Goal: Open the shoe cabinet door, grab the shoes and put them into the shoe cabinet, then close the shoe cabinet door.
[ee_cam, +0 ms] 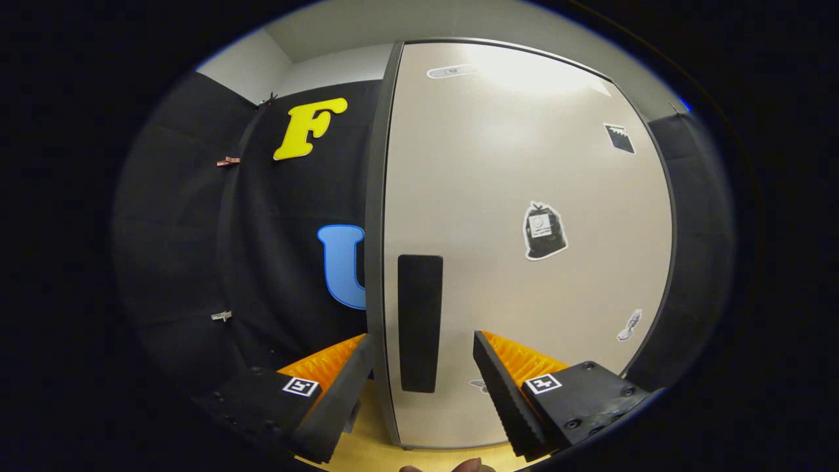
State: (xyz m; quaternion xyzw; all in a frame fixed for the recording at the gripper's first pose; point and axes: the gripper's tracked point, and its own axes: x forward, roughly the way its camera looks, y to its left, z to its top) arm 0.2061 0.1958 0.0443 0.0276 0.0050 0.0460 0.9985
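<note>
A beige shoe cabinet door [524, 216] stands upright straight ahead, closed as far as I can see, with a dark vertical handle [419, 321] near its left edge. My gripper [423, 364] is open. The handle and the door's left edge lie between my two fingers, close in front. One finger [341, 387] is left of the door's edge, the other [505, 393] is in front of the door panel. Neither finger presses on the handle. A few stickers [544, 231] are on the door.
Black cloth wall [275, 249] hangs to the left of the cabinet and another dark panel [695, 229] stands to its right. A light wooden floor [373, 439] shows beneath the fingers.
</note>
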